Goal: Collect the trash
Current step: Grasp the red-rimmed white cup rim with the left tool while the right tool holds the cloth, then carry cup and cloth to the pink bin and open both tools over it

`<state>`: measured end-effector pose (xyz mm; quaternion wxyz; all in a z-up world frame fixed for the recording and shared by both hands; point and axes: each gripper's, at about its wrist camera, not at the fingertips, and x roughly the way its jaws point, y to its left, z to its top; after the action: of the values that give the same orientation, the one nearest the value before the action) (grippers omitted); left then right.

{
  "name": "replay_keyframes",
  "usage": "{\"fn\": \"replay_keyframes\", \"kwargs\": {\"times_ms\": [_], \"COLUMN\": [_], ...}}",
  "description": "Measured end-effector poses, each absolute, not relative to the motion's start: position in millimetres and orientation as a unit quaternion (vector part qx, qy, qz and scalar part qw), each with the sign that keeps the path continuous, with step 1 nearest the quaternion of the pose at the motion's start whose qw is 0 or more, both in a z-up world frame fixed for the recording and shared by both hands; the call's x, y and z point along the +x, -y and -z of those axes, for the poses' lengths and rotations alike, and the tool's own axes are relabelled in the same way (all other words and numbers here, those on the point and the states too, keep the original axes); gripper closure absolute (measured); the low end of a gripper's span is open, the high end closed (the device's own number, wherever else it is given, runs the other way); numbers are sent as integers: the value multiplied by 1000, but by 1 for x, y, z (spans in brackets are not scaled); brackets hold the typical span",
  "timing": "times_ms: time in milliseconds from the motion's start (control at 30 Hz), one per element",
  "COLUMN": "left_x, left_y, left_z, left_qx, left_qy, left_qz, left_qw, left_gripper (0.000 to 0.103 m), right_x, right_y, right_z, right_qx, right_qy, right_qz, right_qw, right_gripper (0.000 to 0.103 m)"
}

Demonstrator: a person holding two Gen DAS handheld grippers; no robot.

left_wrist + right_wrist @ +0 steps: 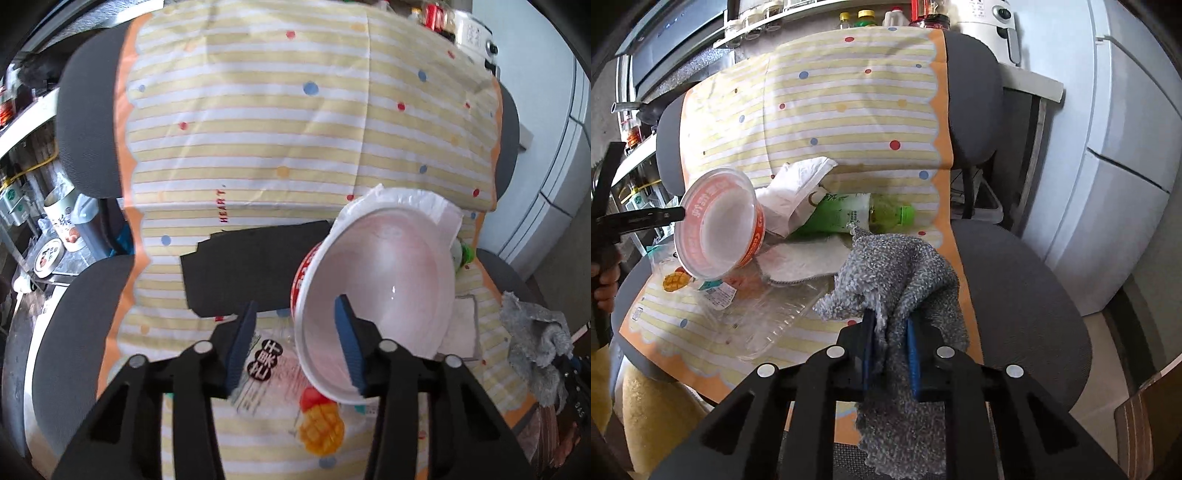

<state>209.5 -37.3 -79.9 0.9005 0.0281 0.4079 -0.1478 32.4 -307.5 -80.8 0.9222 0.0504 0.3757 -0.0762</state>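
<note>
The round white paper noodle bowl with a red-printed wall (376, 291) sits tilted at centre right of the left wrist view, its mouth facing the camera. The left gripper (295, 343) is about half closed on the bowl's rim: one blue pad lies inside the bowl and the other outside the wall. In the right wrist view the same bowl appears at centre left, raised off the seat. The right gripper (889, 350) is nearly closed and pinches the fluffy grey microfibre cloth (897, 280), which drapes over its jaws at lower centre.

The likely risk is that the thin rim buckles or slips out of the pads, since the bowl is held at one edge only and hangs tilted. The dangling cloth could also drag across the litter below.

Beneath the bowl lie a clear plastic clamshell box with a mango label (753, 314), a crumpled white tissue (798, 184), a green drink bottle on its side (857, 216) and a flat white pad (801, 262). All rest on a yellow-striped dotted cloth (849, 110) draped over a grey office chair (1015, 280).
</note>
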Motion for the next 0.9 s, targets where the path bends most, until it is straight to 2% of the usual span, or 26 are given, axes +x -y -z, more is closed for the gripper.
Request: {"fn": "replay_keyframes", "kwargs": {"times_ms": [100,233,567,900], "left_x": [216,215,152,87], "left_y": [43,45,49,92], "left_z": [88,90,36,57], "left_qx": [34,21,-9,7], "left_qy": [-417,-419,-348,-353], "left_qz": [154,159,188,230], "left_qw": [895,894,919,907], "left_gripper": [73,99,99,99], "right_x": [31,25,1,-29], "right_y": [307,306,302,299], "right_z": [81,77,51,33], "right_qx": [52,53,56,51], "right_qy": [-376,-371,-334,-320], "right_qz": [76,78,84,110], "right_qw": [922,924,937,940], "right_gripper": [87,87,87,87]}}
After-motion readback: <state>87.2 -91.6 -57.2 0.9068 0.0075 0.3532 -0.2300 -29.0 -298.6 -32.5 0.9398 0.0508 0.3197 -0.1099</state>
